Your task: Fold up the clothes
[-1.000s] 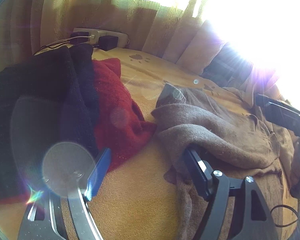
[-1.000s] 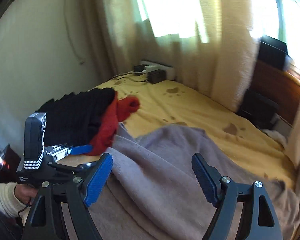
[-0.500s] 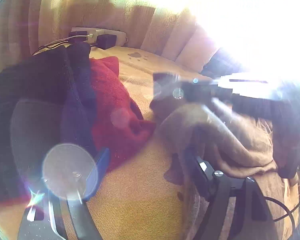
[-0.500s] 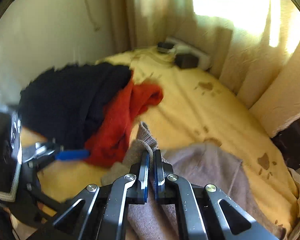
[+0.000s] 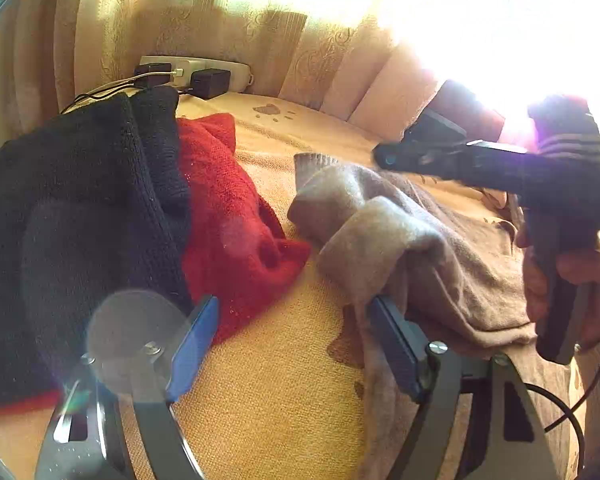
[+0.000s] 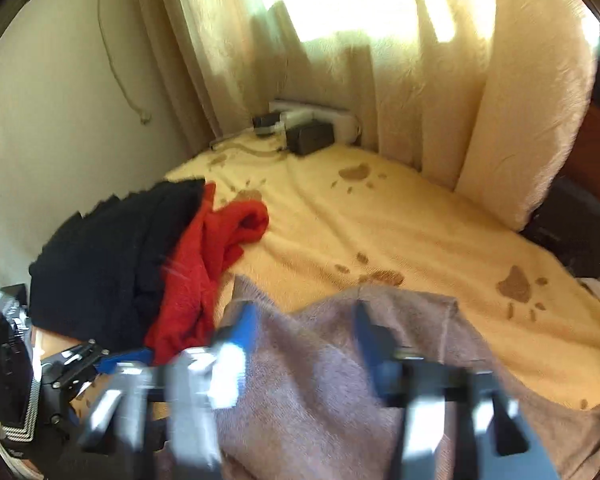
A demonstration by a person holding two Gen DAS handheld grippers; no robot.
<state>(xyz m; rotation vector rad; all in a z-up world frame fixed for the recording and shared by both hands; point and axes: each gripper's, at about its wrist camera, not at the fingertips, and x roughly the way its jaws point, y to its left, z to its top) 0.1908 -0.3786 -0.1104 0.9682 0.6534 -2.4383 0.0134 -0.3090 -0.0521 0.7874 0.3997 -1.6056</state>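
Observation:
A grey-brown sweater [image 5: 440, 248] lies rumpled on the yellow bedspread [image 5: 268, 380]; it also shows in the right wrist view [image 6: 324, 376]. My left gripper [image 5: 292, 348] is open just above the bedspread, its right finger touching the sweater's folded edge. My right gripper [image 6: 304, 336] is open and blurred, just above the sweater with nothing in it. It shows in the left wrist view [image 5: 384, 158] over the sweater, held by a hand.
A black garment [image 6: 108, 256] and a red one [image 6: 216, 248] lie piled on the left of the bed. A power strip with chargers [image 6: 304, 128] sits at the far edge by the curtains [image 6: 380, 60]. Dark furniture [image 6: 576, 232] stands at right.
My right gripper was shut on the sweater's cuff half a second ago; now it is open and has let it go. The sweater's sleeve now lies folded over. My left gripper has barely moved.

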